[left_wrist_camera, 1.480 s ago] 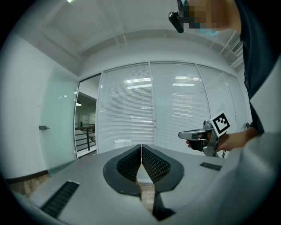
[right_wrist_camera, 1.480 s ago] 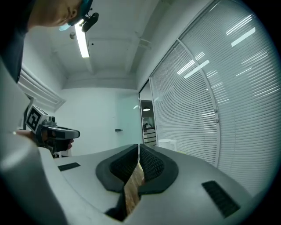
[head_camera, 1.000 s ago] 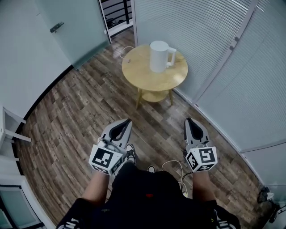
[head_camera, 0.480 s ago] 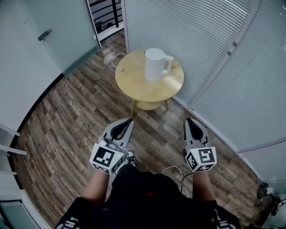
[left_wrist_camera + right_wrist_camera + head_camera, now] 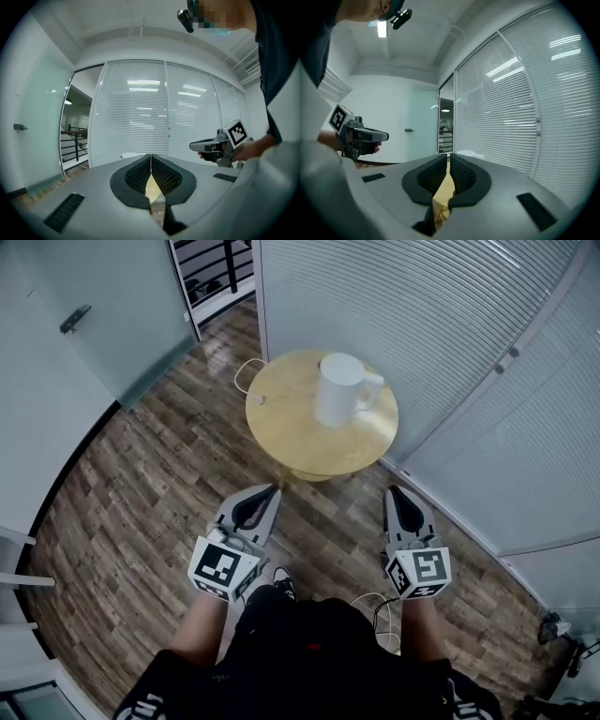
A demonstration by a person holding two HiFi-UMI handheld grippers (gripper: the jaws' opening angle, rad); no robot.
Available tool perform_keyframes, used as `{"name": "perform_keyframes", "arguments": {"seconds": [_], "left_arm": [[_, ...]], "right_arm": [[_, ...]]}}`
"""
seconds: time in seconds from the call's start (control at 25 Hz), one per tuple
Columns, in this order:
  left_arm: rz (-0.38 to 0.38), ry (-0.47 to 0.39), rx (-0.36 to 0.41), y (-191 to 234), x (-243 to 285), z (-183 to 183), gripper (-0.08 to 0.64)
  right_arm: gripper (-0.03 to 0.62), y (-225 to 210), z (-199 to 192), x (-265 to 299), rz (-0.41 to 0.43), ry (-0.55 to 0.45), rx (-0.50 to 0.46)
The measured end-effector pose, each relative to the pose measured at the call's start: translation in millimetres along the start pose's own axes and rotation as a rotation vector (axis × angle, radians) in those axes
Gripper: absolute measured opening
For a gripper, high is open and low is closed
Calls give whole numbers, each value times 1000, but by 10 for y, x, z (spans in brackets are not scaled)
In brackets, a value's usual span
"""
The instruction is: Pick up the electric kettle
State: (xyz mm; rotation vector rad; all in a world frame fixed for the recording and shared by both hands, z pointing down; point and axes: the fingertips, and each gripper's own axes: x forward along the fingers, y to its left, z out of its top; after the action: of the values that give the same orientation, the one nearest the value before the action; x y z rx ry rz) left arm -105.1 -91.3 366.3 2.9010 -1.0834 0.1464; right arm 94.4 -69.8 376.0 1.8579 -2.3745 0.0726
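Note:
A white electric kettle with its handle to the right stands on a round wooden side table in the head view. My left gripper hovers over the floor just short of the table's near edge, jaws shut and empty. My right gripper is level with it, to the right, also shut with nothing held. In the left gripper view the shut gripper hides most of the table; the right gripper shows at its right. In the right gripper view the shut gripper points at the table top.
Slatted blinds on glass walls curve behind and right of the table. A frosted glass door stands at left. A white cable runs off the table's far left edge. Wood plank floor lies to the left.
Both grippers and I have moved forward toward the table; the table and kettle now sit nearer and lower in the head view. Both jaws stayed shut.

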Motion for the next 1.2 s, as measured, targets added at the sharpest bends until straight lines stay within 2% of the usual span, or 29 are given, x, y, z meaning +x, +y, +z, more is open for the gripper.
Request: {"name": "perform_keyframes", "arguments": {"seconds": [0.28, 0.56, 0.84, 1.2], "left_arm": [[-29, -6, -15, 552, 130, -60, 23], [-37, 2, -33, 770, 336, -121, 23], [-15, 18, -9, 946, 872, -72, 23], [33, 35, 22, 1022, 1921, 125, 23]], "right_arm": [[31, 178, 56, 494, -32, 18, -16], [31, 56, 74, 794, -51, 17, -18], [31, -379, 19, 1236, -33, 8, 11], [31, -1302, -84, 1854, 1, 12, 17]]}}
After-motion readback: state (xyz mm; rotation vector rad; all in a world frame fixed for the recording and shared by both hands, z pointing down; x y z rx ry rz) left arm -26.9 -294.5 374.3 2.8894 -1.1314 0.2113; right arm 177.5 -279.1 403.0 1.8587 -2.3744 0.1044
